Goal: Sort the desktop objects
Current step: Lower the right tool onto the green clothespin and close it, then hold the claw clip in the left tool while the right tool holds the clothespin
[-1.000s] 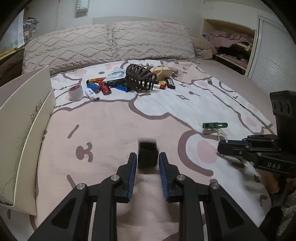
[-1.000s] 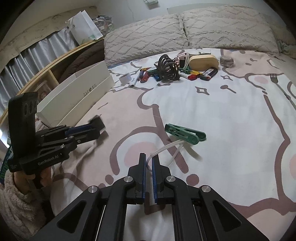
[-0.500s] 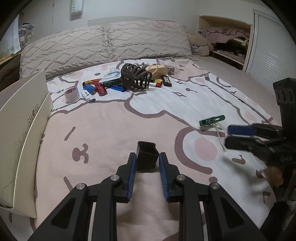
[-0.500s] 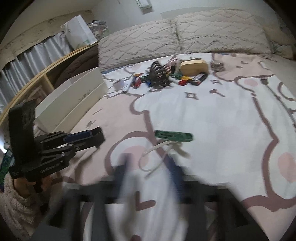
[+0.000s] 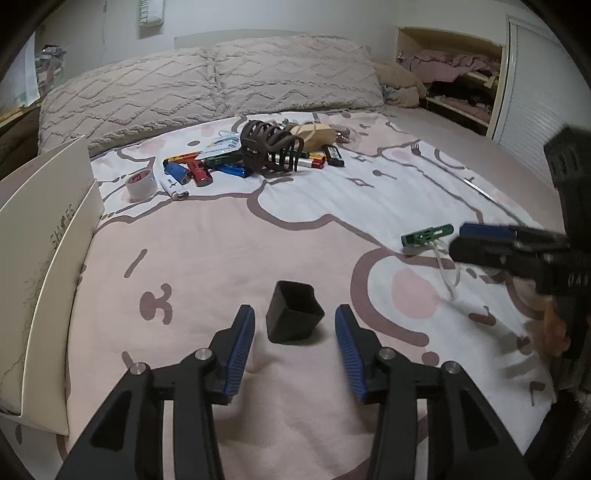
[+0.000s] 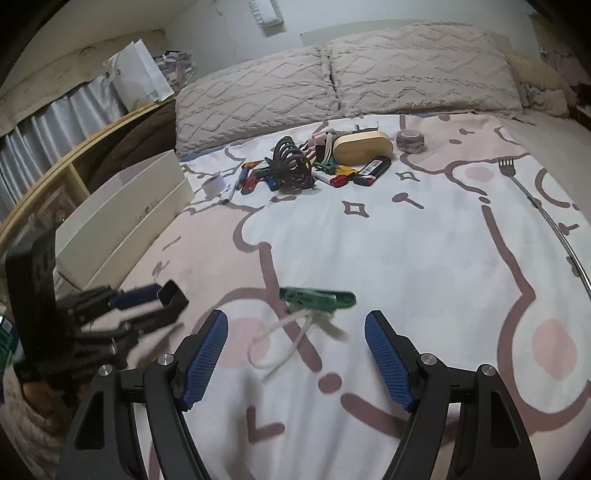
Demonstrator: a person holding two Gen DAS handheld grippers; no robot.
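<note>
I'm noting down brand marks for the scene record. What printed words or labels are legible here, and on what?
"SH ES", with an emblem between H and E: side of the white box.
"SWEET", upside down: wall unit.
Tape roll, white lighter, black lighter: print too small to read.

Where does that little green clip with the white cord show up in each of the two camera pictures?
Left wrist view: the green clip lies on the bedspread at right of centre, just left of the right claw.
Right wrist view: the green clip lies near the middle, just beyond the open right claw.
Shared landmark: the dark hair claw clip in the pile near the pillows.
</note>
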